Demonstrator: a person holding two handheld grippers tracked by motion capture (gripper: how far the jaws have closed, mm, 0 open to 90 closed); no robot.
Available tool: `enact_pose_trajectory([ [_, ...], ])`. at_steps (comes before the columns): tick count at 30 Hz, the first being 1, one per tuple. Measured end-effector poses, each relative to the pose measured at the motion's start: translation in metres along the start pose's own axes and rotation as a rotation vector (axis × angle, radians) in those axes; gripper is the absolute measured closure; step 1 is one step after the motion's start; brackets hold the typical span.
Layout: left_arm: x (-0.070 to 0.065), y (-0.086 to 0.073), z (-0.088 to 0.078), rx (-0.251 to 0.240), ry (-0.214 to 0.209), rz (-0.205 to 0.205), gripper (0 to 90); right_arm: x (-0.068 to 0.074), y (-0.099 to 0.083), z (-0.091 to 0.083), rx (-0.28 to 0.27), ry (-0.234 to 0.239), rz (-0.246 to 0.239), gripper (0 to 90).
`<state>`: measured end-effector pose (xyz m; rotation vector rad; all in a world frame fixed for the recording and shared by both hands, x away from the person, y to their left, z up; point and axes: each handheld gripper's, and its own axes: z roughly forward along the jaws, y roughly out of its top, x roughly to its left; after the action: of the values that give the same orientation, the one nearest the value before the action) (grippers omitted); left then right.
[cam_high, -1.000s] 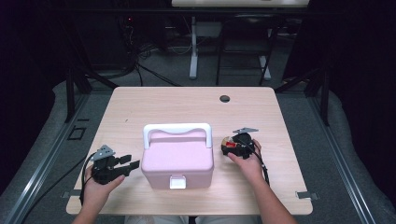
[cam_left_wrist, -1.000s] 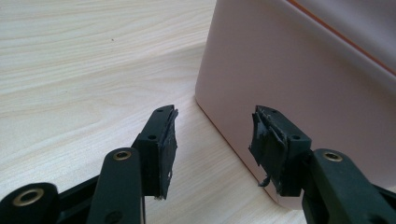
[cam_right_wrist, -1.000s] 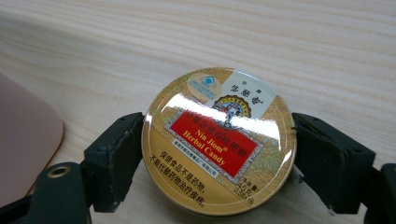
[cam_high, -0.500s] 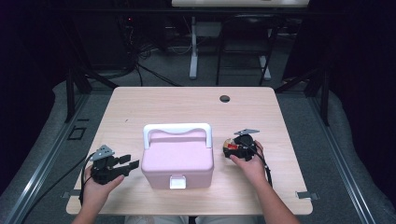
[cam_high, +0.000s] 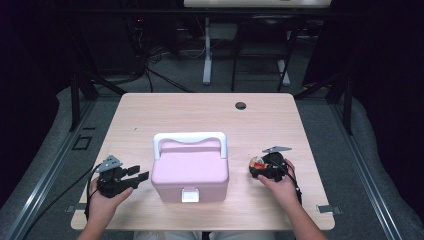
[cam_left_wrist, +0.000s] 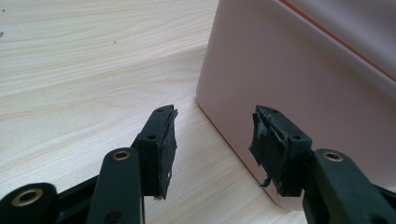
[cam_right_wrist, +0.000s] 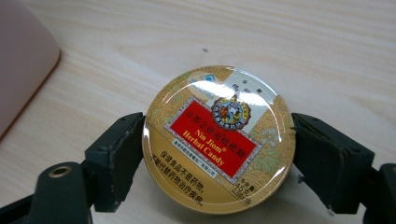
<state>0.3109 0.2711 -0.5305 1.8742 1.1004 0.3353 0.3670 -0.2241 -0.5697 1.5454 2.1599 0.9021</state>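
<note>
A pink lidded box (cam_high: 190, 172) with a white handle (cam_high: 189, 137) stands shut at the middle of the table; its latch (cam_high: 190, 195) faces the person. My right gripper (cam_high: 256, 168) is right of the box, shut on a round gold candy tin (cam_high: 258, 163). In the right gripper view the tin (cam_right_wrist: 215, 126) with its red label lies flat between the pads (cam_right_wrist: 119, 154), just above the wood. My left gripper (cam_high: 137, 174) rests left of the box, open and with nothing between its jaws. In the left gripper view its fingertips (cam_left_wrist: 163, 140) point at the box's near corner (cam_left_wrist: 261, 84).
The light wooden table (cam_high: 200, 115) has a dark cable hole (cam_high: 240, 105) at the back right. Bare wood lies behind the box and on both sides. Dark floor, cables and stand legs (cam_high: 207, 55) surround the table.
My right gripper has moved with the tin to the right and a little toward the near edge, away from the box. The left gripper and the box have stayed put.
</note>
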Motion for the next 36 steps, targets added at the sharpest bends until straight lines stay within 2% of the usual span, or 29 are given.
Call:
enact_pose_trajectory([
  [8, -0.001, 0.0, 0.001, -0.006, 0.001, 0.0, 49.3, -0.013, -0.019, -0.021, 0.019, -0.004, 0.031, 19.9],
  [18, -0.001, 0.0, 0.001, -0.006, 0.001, 0.001, 49.3, -0.019, -0.031, -0.032, 0.019, -0.015, 0.04, 19.0],
  [20, -0.001, 0.0, 0.0, -0.004, 0.002, 0.004, 49.3, -0.02, -0.032, -0.033, 0.004, -0.02, 0.038, 14.3],
  [27, -0.002, 0.001, 0.0, -0.001, 0.002, 0.012, 49.2, -0.02, -0.028, -0.047, -0.074, -0.04, 0.047, 13.9],
  [30, -0.004, 0.002, 0.0, 0.0, 0.008, 0.013, 48.4, -0.016, -0.026, -0.054, -0.107, -0.058, 0.024, 14.9],
  [32, -0.006, 0.004, -0.001, -0.004, 0.007, 0.012, 48.4, -0.011, -0.024, -0.057, -0.115, -0.078, 0.004, 18.5],
  [36, -0.008, 0.005, -0.002, -0.003, 0.002, 0.013, 48.4, -0.001, -0.019, -0.059, -0.144, -0.064, -0.039, 28.7],
])
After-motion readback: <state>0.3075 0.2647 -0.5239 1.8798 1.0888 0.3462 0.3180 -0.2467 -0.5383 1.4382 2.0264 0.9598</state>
